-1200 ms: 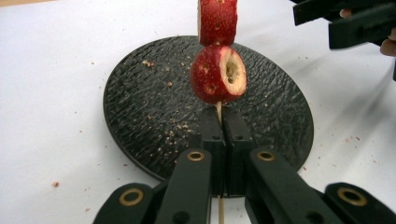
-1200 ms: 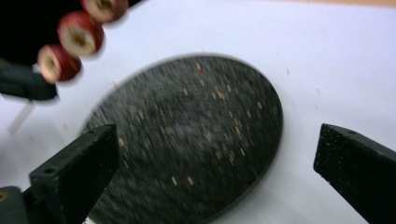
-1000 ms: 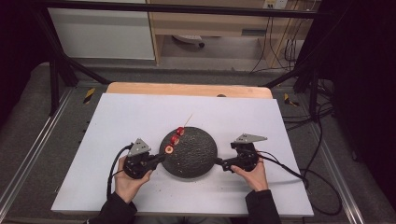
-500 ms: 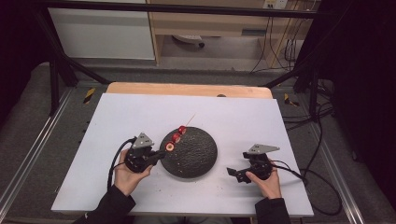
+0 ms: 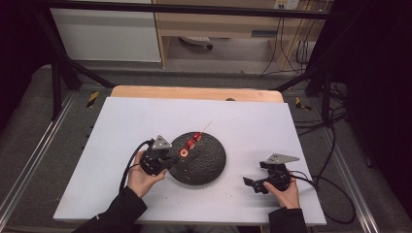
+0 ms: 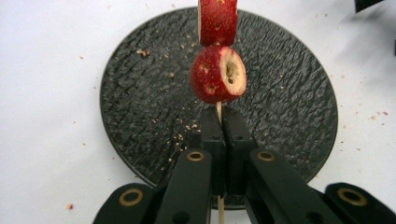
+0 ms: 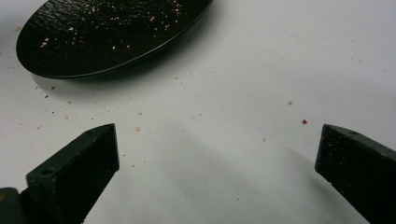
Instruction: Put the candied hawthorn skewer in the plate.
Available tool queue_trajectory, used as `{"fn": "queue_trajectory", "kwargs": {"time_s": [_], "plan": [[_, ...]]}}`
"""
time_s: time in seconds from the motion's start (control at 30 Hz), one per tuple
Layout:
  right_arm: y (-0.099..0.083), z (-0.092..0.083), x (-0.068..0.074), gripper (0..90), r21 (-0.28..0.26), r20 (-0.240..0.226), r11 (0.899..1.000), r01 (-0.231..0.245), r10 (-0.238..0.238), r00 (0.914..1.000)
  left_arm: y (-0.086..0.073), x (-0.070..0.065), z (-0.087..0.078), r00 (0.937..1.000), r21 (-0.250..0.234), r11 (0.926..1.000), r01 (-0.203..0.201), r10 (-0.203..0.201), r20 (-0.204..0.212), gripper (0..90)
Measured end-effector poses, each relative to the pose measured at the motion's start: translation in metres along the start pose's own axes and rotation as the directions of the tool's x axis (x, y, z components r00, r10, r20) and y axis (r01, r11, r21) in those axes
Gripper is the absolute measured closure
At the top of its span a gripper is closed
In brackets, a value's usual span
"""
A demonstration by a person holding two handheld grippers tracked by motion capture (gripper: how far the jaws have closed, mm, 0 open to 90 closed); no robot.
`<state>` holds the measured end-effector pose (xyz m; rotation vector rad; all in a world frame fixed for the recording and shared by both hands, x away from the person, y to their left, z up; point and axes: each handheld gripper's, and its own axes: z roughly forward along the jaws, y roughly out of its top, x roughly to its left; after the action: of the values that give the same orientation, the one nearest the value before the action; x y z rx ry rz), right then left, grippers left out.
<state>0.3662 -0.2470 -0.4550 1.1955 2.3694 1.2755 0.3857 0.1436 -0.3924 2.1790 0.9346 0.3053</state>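
The left claw (image 6: 219, 140) is clenched on the bare lower end of a thin wooden skewer (image 6: 218, 109), holding it above the black textured plate (image 6: 140, 93). Two red hawthorn fruits are threaded on it: the lower fruit (image 6: 218, 74), cored so its pale hollow shows, sits just beyond the claw tips, and the upper fruit (image 6: 217, 21) touches it from farther up the stick. In the high view the skewer (image 5: 194, 140) hangs over the plate's far left part, with its pointed free end aimed away from the person and toward the right, past the plate's rim (image 5: 221, 167).

The right claw (image 7: 217, 154) is released, its jaws spread wide over the bare white surface (image 7: 261, 70), near the plate's right side and well apart from the skewer; nothing lies between them.

The step in hand looks like steadying the loaded skewer over the plate. To do it well, the grip should stay squarely on the stick, close under the lower fruit, so the thin wood does not twist or slip between the pads. Keeping the long axis tilted only gently should stop the fruits from sliding toward either end. Crumbs (image 6: 180, 135) scattered on the plate suggest the fruit sheds bits, so holding it over the plate keeps the surface cleaner.
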Motion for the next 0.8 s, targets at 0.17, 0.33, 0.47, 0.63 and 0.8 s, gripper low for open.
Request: {"fn": "queue_trajectory", "kwargs": {"time_s": [0.17,0.33,0.47,0.63,0.8], "plan": [[-0.001,-0.001,-0.001,0.6,-0.004,0.001,1.0,0.001,-0.001,1.0,0.001,-0.002,0.012,1.0,0.036,0.9993,0.004,-0.003,-0.009,88.4],[-0.002,-0.002,-0.001,0.6,-0.013,-0.012,1.0,-0.014,0.014,0.9998,0.001,-0.005,0.02,0.9997,0.079,0.9968,-0.001,0.003,-0.024,88.4],[-0.002,-0.002,-0.003,0.6,-0.016,-0.012,1.0,-0.009,0.009,0.9999,-0.001,-0.006,0.029,0.9991,0.115,0.9933,-0.005,0.01,-0.041,88.4],[-0.002,-0.002,-0.003,0.6,-0.019,-0.013,1.0,-0.014,0.014,0.9998,-0.003,-0.007,0.036,0.9987,0.152,0.9884,-0.004,0.012,-0.049,88.4],[-0.002,-0.001,-0.002,0.6,-0.012,-0.012,1.0,-0.013,0.013,0.9998,-0.002,-0.008,0.04,0.9981,0.175,0.9847,0.001,0.01,-0.06,88.4]]}}
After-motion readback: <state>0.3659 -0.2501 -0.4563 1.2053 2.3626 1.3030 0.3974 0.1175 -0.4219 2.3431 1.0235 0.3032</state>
